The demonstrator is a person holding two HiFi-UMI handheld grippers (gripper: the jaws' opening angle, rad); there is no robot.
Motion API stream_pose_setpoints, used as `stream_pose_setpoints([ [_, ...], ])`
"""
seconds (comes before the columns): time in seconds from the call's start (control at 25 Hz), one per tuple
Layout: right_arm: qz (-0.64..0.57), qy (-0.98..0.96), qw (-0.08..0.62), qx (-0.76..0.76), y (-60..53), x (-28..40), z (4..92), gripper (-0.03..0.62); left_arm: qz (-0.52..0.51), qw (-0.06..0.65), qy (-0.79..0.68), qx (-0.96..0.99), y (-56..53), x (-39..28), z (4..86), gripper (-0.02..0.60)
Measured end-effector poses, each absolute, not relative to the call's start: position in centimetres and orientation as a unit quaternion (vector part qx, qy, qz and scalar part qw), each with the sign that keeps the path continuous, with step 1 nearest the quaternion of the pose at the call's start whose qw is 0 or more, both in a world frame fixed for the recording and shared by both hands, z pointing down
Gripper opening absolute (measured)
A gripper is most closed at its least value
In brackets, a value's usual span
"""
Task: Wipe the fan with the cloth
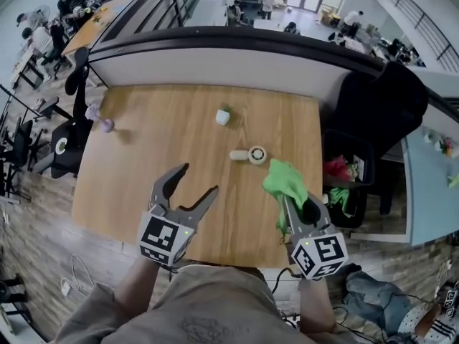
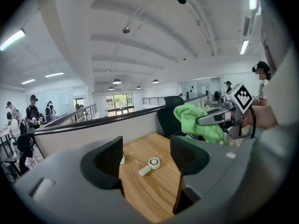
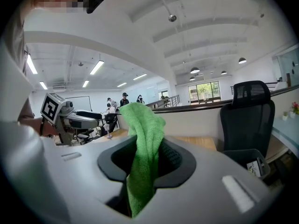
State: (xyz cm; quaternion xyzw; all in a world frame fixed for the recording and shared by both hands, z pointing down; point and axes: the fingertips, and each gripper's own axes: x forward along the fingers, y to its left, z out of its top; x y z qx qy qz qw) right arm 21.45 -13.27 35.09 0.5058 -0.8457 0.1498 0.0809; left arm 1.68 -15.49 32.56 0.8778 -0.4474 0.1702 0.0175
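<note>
The fan [image 1: 251, 155] is a small white hand fan. It lies flat on the table [image 1: 143, 185], a little right of the middle, with its round head at the right and its short handle toward 9 o'clock. Nothing touches it.

The cloth [image 1: 285, 181] is green and hangs in the air near the fan, at about 5 o'clock from it. The right gripper [image 1: 290, 205] has its claw closed on the cloth, and the loose upper part stands above the jaws. The left gripper [image 1: 199, 179] hovers over the table at about 8 o'clock from the fan, with its claw wide and nothing inside; its own view looks between the jaws straight toward the fan.

I judge the wiping is not yet begun: the cloth is taken, the fan is not yet reached. The next move probably calls for the open claw to take or hold down the handle, so the light fan does not slide, and then for the cloth to come onto the round head.

The table top is light wood. A small white pot [image 1: 223, 116] stands at 11 o'clock from the fan, and a purple thing [image 1: 100, 120] near the left edge. A black chair [image 1: 380, 102] and a bin [image 1: 348, 163] are beside the table's right side. Behind is a railing, with people at desks on a lower floor.
</note>
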Motion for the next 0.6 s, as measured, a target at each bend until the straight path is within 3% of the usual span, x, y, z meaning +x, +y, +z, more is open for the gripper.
stream_pose_setpoints([
  [0.36,0.153,-0.824,0.124,0.531,-17.0,21.9,37.4,0.101,0.216,-0.016,-0.389,0.895,-19.4,1.9,36.2,0.316],
  [0.6,0.157,-0.813,0.148,0.541,-21.6,21.3,40.6,0.101,0.266,0.001,-0.327,0.907,-22.6,4.3,42.2,0.314],
])
